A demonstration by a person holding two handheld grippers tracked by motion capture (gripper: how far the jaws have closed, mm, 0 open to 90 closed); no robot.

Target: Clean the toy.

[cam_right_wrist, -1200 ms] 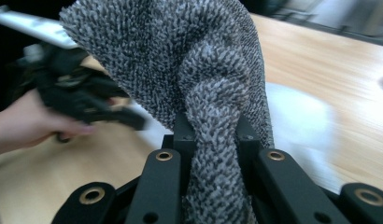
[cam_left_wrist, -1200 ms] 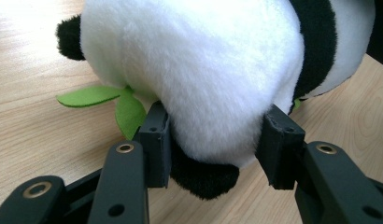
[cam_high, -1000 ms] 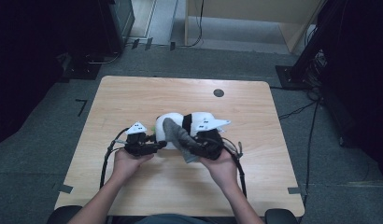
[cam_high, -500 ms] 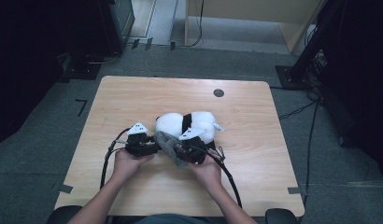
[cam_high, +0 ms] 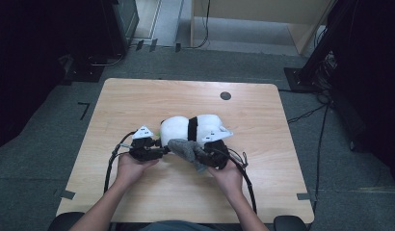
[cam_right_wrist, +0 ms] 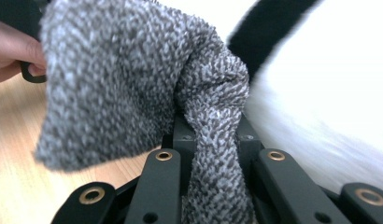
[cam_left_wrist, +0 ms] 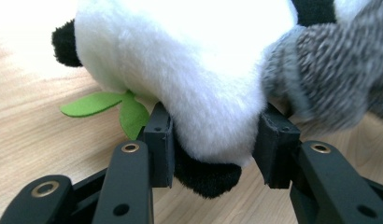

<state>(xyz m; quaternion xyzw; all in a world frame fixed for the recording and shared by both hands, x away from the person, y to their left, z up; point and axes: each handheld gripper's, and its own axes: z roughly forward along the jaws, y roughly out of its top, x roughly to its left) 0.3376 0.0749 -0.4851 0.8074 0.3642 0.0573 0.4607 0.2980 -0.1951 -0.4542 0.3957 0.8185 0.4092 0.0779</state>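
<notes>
Plush panda [cam_high: 190, 129] lying near the middle of the table [cam_high: 138, 96], a little toward the person's edge. The left claw [cam_high: 159, 152] is clamped on one plush end, the pile bulging between its jaws; the right claw [cam_high: 201, 158] pinches a grey knitted sock [cam_high: 183, 149] against the toy. Both are likely light, soft and compressible; gather a thick fold. No containers present.

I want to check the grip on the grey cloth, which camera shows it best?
The right gripper view: the grey cloth is bunched between the right gripper jaws, close up. The high view shows it small, beside the plush panda. The left gripper view catches a blurred corner.
</notes>
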